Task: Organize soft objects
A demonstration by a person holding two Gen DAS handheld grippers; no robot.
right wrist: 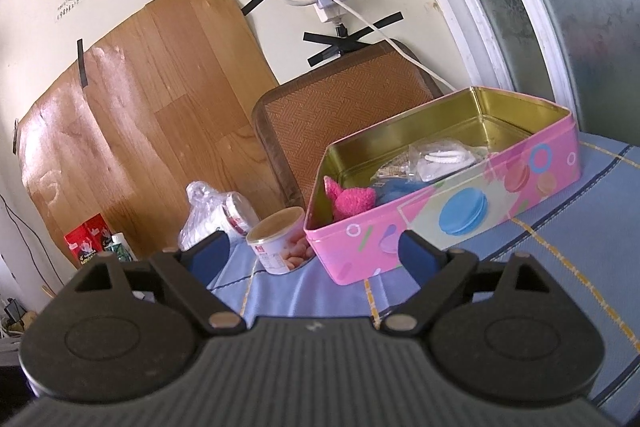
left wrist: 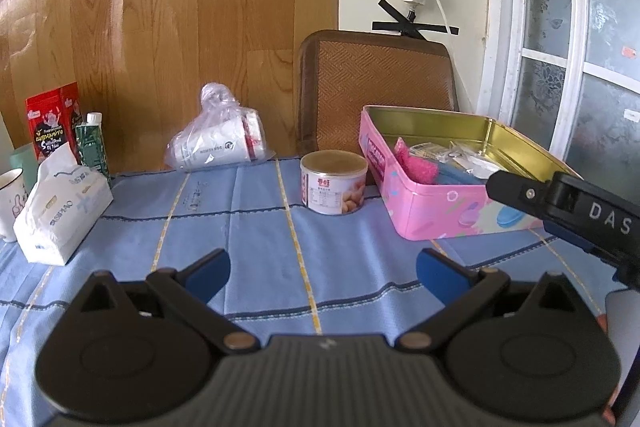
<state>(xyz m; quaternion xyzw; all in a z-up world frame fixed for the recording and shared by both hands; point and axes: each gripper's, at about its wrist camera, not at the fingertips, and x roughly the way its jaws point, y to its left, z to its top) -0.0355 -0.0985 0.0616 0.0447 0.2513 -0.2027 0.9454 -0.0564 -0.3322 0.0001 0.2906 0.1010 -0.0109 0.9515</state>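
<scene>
- Scanning from the far left, we have a white tissue pack (left wrist: 60,203) on the blue-clothed surface (left wrist: 240,227), soft to the look and not yet put away, with a mug and cartons just beside it.
- Moving along, a plastic bag of cups (left wrist: 218,143) lies on its side at the back edge, and a small round tin (left wrist: 334,181) stands near the middle; neither reads as soft.
- Down front, our left tool (left wrist: 322,269) hangs over bare cloth, fingers spread wide, nothing between them.
- Next comes the pink tin box (left wrist: 440,203), lid off, and inside sit a fuzzy pink cloth (right wrist: 350,201), something blue beside it and some clear packets, so we judge part of the sorting done.
- Over on the right, our right tool (right wrist: 316,255) faces the box's near wall, fingers wide apart and empty.
- What's left, as we read it: the tissue pack, if it counts, well apart from the box.
</scene>
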